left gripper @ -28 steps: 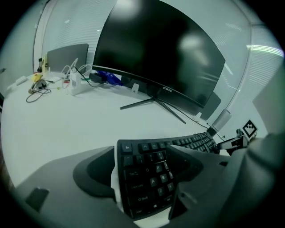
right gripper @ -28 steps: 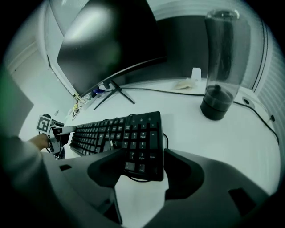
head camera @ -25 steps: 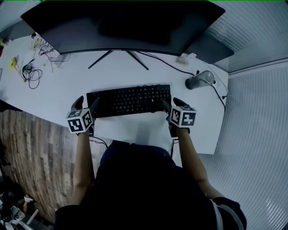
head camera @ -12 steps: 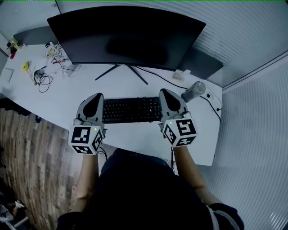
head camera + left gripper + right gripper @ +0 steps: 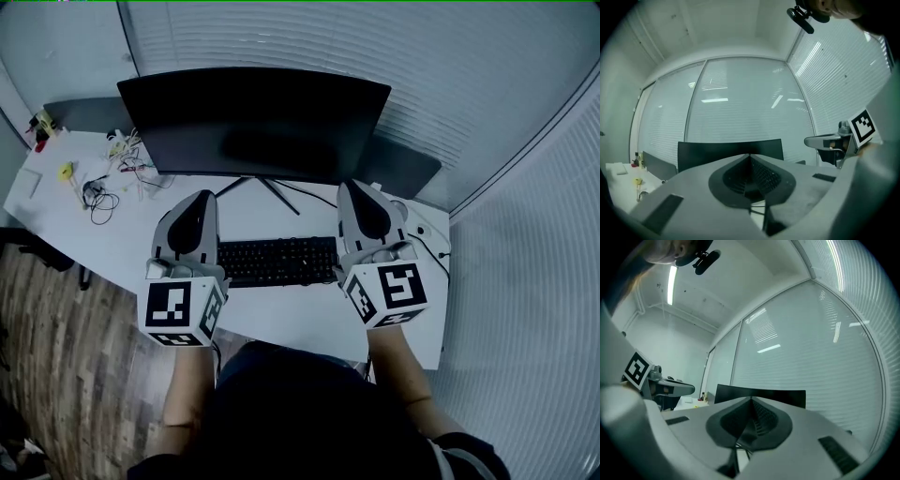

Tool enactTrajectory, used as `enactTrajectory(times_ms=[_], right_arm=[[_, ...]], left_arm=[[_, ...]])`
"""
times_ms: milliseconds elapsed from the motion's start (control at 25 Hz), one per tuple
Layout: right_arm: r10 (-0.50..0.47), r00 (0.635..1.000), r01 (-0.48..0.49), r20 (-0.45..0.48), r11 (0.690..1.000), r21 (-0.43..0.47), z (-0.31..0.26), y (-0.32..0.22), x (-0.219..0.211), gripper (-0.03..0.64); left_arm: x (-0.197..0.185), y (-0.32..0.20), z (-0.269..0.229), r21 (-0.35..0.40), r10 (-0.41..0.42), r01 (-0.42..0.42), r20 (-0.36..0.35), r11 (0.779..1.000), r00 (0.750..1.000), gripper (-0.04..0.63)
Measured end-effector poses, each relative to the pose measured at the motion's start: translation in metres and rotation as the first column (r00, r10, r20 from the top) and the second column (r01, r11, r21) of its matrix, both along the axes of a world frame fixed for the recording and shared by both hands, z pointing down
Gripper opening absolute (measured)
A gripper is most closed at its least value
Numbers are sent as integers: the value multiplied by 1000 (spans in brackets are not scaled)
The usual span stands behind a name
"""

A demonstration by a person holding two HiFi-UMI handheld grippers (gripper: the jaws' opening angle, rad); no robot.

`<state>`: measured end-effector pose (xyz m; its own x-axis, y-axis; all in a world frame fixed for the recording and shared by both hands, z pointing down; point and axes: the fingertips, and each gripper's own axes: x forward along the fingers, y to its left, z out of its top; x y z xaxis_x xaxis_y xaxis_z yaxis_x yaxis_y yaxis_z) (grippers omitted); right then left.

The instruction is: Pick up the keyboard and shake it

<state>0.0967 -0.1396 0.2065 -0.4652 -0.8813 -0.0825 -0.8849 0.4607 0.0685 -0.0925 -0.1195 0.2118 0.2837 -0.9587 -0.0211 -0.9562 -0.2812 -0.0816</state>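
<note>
The black keyboard [image 5: 278, 260] lies flat on the white desk [image 5: 291, 319], in front of the monitor. Both grippers hover well above it, one over each end, pointing level toward the monitor. My left gripper [image 5: 198, 197] is shut, its jaws meeting in a line with nothing between them [image 5: 750, 157]. My right gripper [image 5: 357, 187] is shut and empty too [image 5: 751, 401]. Neither touches the keyboard, and neither gripper view shows it. Each gripper view catches the other gripper at its edge: the right gripper [image 5: 834, 140] and the left gripper [image 5: 670, 389].
A wide black monitor [image 5: 253, 122] on a splayed stand fills the back of the desk. Loose cables and small items [image 5: 98, 192] lie at the desk's left end. A grey cylinder [image 5: 409, 212] peeks out behind the right gripper. White blinds surround the desk; wood floor is at left.
A second ago both grippers stood open at the keyboard's two ends on the desk. They have since shut empty and risen high above it. The keyboard stays on the desk.
</note>
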Motion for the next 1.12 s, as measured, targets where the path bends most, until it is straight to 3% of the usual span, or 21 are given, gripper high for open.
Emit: enactTrajectory(times_ms=[200,440,1120], right_arm=[[8,999,-7,-42,1000,25,-3,7,7,26],[-1,999,3,-37,998,58,-3,11,18,26],[-17,1000,17,-6,999,47,-1,15,41,26]], left_arm=[[12,8,-6,14,-9,9,0,1000,1000,24],[14,19,-3,25,-35,35,-5,999,999,25],[27,29,5,19,-51,51,-7,999,999,25]])
